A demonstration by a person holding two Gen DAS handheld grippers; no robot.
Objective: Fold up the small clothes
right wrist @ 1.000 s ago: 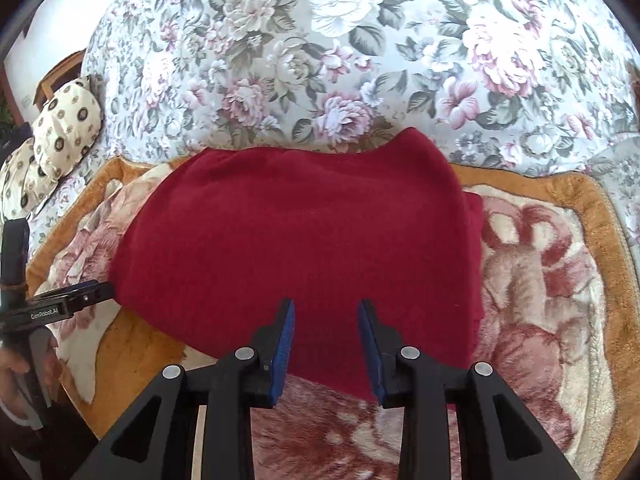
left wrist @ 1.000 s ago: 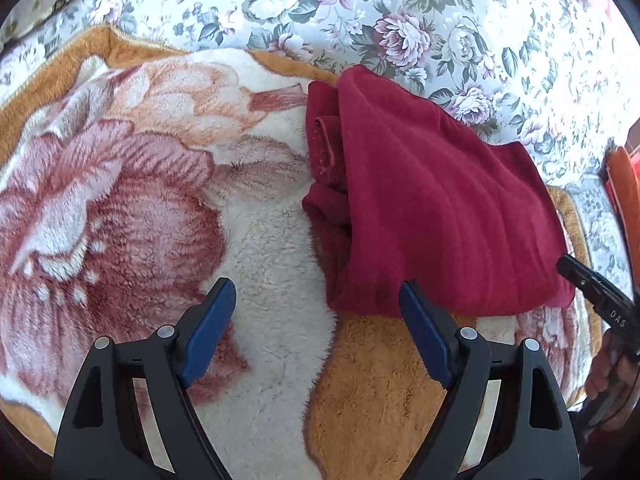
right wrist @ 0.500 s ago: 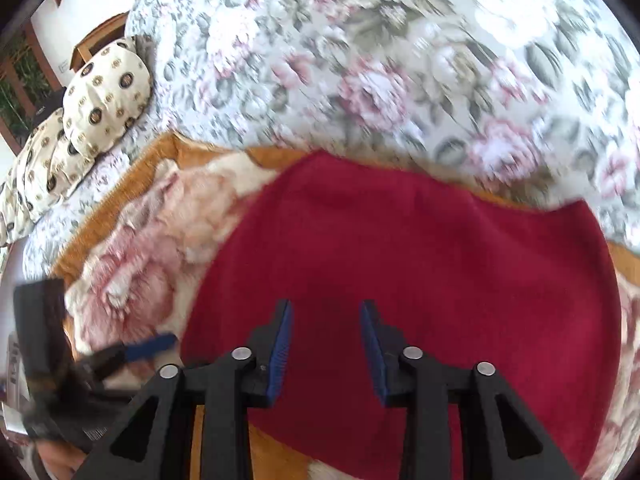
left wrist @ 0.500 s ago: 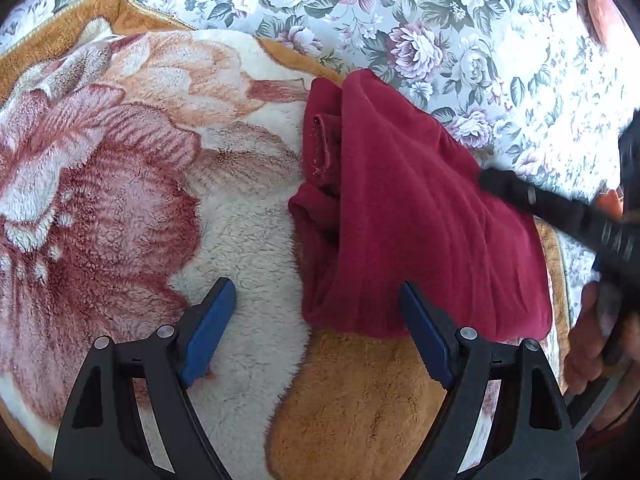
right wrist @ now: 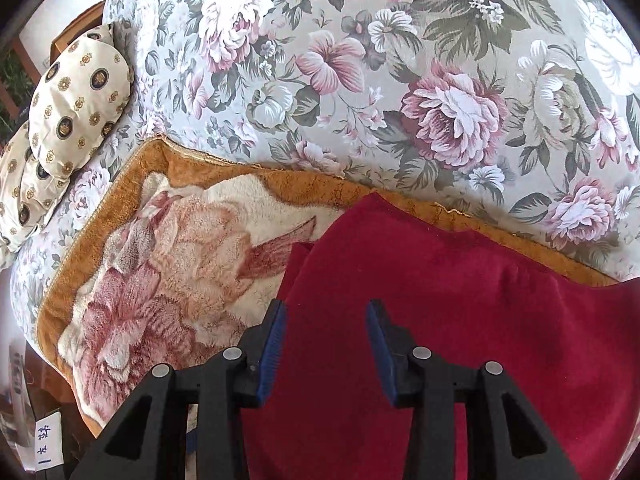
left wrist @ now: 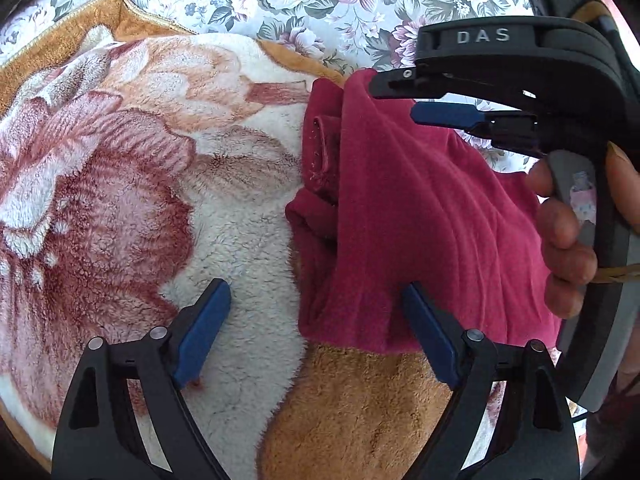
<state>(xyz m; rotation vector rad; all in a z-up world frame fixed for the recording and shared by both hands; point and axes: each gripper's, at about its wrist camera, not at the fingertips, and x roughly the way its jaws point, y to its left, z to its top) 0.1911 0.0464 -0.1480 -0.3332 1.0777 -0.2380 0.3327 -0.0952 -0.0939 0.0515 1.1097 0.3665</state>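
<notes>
A dark red garment (left wrist: pixel 408 220) lies folded on a plush flower-print blanket (left wrist: pixel 120 200), with rolled edges bunched along its left side. My left gripper (left wrist: pixel 316 332) is open and empty, its right finger at the garment's near left corner. My right gripper (right wrist: pixel 326 344) is open and empty, low over the garment (right wrist: pixel 460 320) near its left edge. In the left wrist view the right gripper (left wrist: pixel 408 94) reaches in from the right above the garment's far corner, held by a hand.
The blanket (right wrist: pixel 168 264) lies on a bed with a floral cover (right wrist: pixel 400 80). Patterned cream pillows (right wrist: pixel 68 108) sit at the far left. The blanket's orange border (left wrist: pixel 360 412) runs under the garment's near edge.
The right gripper has swung left across the garment, from its near edge to its far left corner. The left gripper has edged closer to the garment's near left corner. The garment lies as before.
</notes>
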